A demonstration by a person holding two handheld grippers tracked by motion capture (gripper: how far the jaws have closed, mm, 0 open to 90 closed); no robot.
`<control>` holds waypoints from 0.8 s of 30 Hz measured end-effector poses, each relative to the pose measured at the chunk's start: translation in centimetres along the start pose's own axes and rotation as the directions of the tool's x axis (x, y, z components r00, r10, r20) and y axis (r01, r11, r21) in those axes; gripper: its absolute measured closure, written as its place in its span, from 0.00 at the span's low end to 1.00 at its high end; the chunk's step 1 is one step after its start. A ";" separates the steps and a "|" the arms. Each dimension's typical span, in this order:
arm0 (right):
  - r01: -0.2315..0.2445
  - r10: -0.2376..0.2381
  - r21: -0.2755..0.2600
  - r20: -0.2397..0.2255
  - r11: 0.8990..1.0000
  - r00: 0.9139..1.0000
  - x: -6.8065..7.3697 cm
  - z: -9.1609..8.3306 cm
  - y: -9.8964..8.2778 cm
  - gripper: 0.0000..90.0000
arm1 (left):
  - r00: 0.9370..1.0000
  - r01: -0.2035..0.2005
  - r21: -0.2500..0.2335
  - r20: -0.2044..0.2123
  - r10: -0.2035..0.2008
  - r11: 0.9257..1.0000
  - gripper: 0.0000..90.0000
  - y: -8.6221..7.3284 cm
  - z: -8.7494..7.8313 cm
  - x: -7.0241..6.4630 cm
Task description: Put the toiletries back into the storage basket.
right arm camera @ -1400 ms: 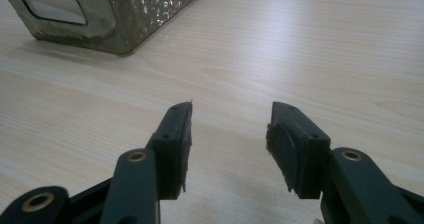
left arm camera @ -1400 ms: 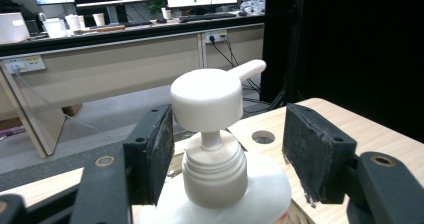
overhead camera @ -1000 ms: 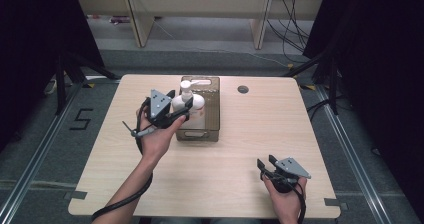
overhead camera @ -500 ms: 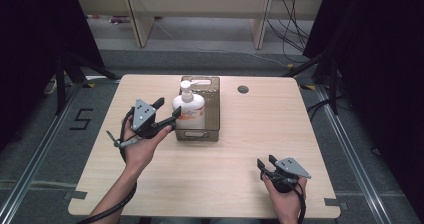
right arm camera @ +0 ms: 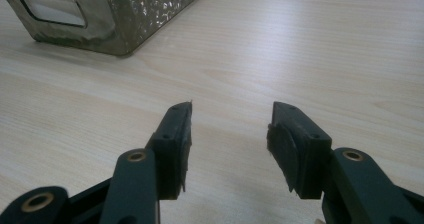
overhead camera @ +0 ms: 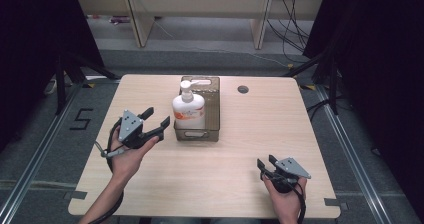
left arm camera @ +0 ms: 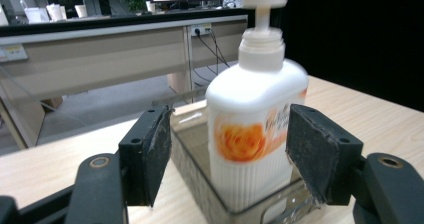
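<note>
White pump bottle [overhead camera: 188,110] — orange rose label — in a smoky translucent bin [overhead camera: 209,130]; black tongs [overhead camera: 155,119].

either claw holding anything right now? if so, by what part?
Nothing is held. The left claw is open, apart from the soap bottle that stands in the clear bin. The right claw is open above bare table.

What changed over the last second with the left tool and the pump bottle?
The left tool let go of the pump bottle and drew back toward the person, jaws open, now clear of it on its left. The bottle stays upright in the clear bin. The right tool rests open at the near right of the table, unchanged.
</note>
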State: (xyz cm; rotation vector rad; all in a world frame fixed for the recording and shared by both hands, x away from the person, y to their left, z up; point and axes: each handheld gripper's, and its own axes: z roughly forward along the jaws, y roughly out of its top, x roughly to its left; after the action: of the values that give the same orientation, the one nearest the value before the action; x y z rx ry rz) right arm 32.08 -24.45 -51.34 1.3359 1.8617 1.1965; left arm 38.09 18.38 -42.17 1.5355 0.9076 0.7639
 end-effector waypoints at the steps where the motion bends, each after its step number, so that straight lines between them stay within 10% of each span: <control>1: -0.003 0.003 -0.020 -0.004 1.000 1.000 0.0 0.2 -0.1 0.58 | 1.000 0.001 0.002 -0.003 -0.001 1.000 0.38 -0.4 -0.2 0.1; 24: -0.016 0.016 0.008 0.013 1.000 1.000 0.2 0.0 0.0 0.58 | 0.998 -0.003 0.086 -0.068 0.009 0.996 0.38 -7.6 -3.1 2.4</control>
State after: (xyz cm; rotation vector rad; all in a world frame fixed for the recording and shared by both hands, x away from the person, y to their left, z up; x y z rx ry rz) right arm 31.98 -24.22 -51.33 1.3617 1.8522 1.1872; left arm 35.54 22.47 -49.25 1.5959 0.9980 0.7946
